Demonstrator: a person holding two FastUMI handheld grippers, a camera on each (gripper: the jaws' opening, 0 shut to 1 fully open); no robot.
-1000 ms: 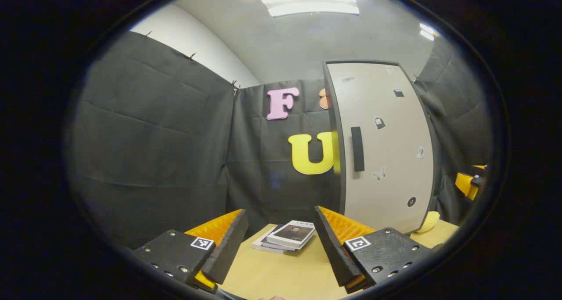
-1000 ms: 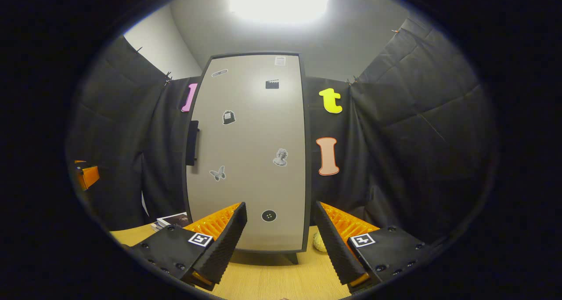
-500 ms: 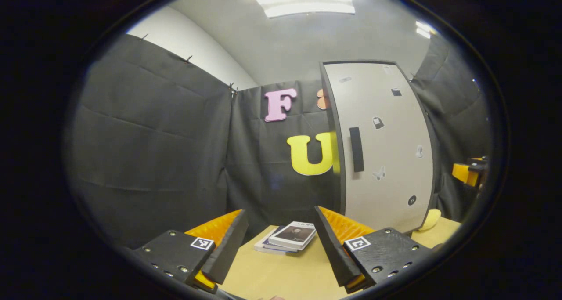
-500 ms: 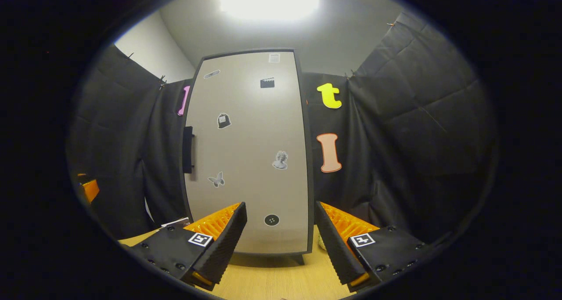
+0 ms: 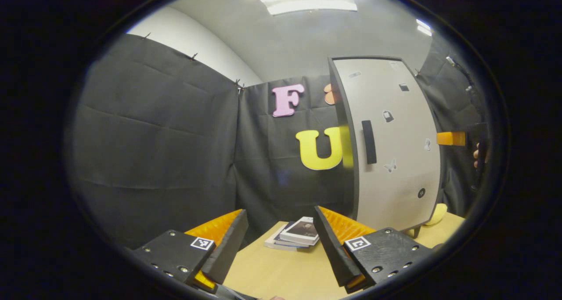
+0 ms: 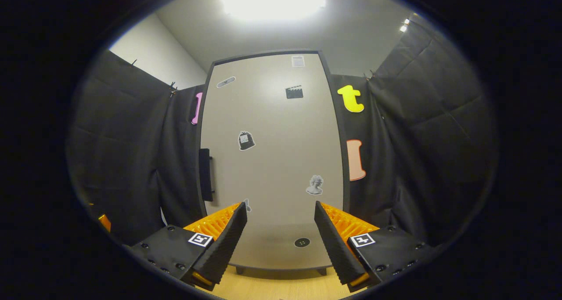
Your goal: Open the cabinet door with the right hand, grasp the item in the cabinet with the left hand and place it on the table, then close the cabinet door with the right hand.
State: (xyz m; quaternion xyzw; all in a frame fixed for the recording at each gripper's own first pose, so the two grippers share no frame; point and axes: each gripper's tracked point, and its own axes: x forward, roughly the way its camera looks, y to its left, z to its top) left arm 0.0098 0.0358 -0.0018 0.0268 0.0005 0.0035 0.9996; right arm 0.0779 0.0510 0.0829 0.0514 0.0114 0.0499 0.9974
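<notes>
A tall pale cabinet [image 6: 272, 159] with small stickers stands on the wooden table, its door closed. The dark vertical handle [image 6: 205, 175] sits at the door's left edge. My right gripper [image 6: 280, 205] is open and empty, facing the lower door from a short way off, right of the handle. From the left gripper view the cabinet [image 5: 395, 142] and its handle [image 5: 369, 142] are to the right. The right gripper [image 5: 452, 138], held by a hand [image 5: 476, 153], hovers at handle height in front of the door. My left gripper [image 5: 279, 214] is open, empty, above the table. The cabinet's inside is hidden.
A small stack of books [image 5: 296, 235] lies on the wooden table [image 5: 281, 273] left of the cabinet. A yellow rounded object [image 5: 437, 214] rests by the cabinet's right foot. Black cloth walls close in the booth on all sides.
The right gripper has risen and come closer to the cabinet door, which now looks larger. The left gripper has shifted only slightly. The door stays closed.
</notes>
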